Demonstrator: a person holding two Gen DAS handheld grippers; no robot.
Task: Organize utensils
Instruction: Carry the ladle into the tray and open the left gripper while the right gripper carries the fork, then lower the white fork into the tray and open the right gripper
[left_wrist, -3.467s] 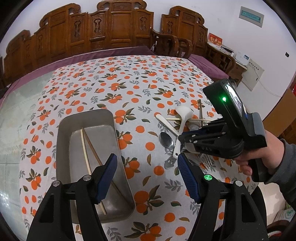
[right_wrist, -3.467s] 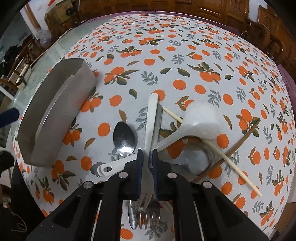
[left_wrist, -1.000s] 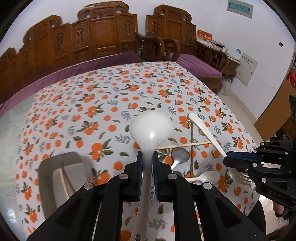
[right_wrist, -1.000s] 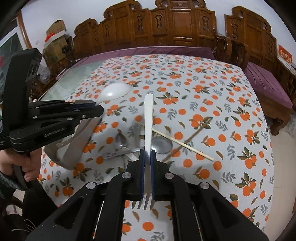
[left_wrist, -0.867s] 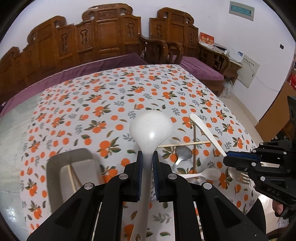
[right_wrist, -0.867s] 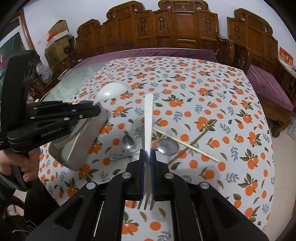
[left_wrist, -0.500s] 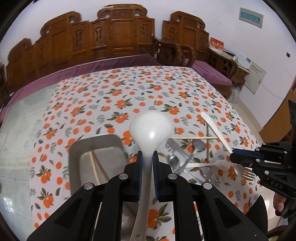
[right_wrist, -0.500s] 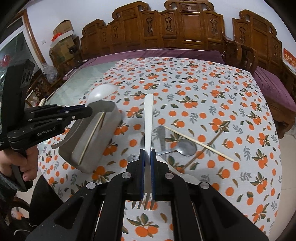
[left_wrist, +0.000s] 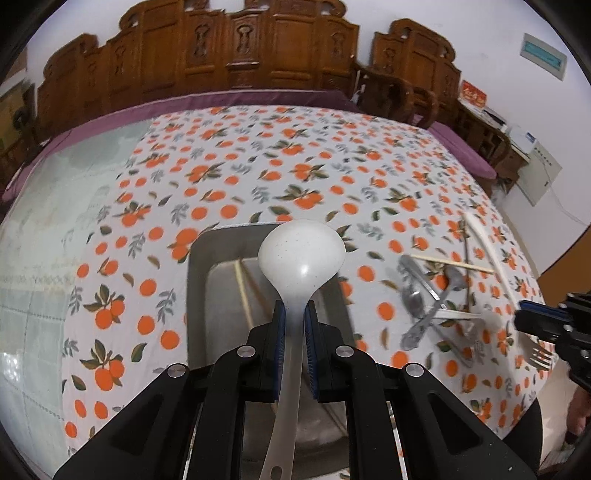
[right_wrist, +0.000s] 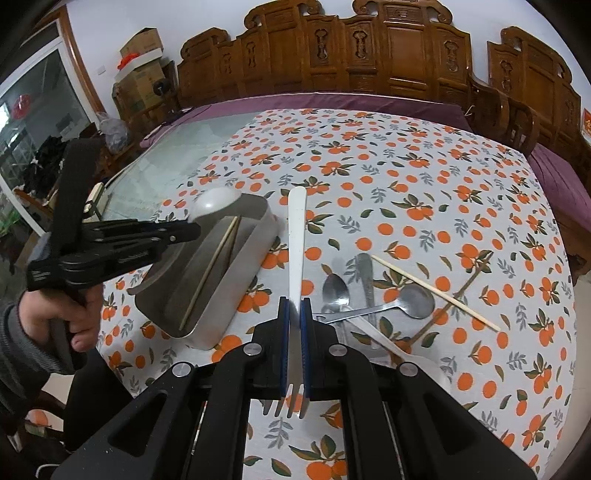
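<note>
My left gripper (left_wrist: 294, 314) is shut on the handle of a white ladle (left_wrist: 301, 254), its bowl hovering over the metal tray (left_wrist: 207, 258). That tray (right_wrist: 243, 258) holds two chopsticks (right_wrist: 210, 273). In the right wrist view the left gripper (right_wrist: 192, 230) reaches in from the left with the ladle bowl (right_wrist: 212, 201) above the tray's far end. My right gripper (right_wrist: 294, 306) is shut on a white-handled fork (right_wrist: 296, 236), tines toward the camera, just right of the tray. The right gripper (left_wrist: 524, 314) shows at the right edge of the left wrist view.
On the orange-print tablecloth (right_wrist: 406, 177) right of the tray lie metal spoons (right_wrist: 413, 299), a white plastic spoon (right_wrist: 406, 354), a pale chopstick (right_wrist: 436, 291) and a brown one (right_wrist: 454, 295). Carved wooden chairs (right_wrist: 369, 48) line the far side. A hand (right_wrist: 66, 310) grips the left tool.
The left gripper carried the ladle leftward until its bowl came over the tray. The right gripper with the fork shifted toward the tray too.
</note>
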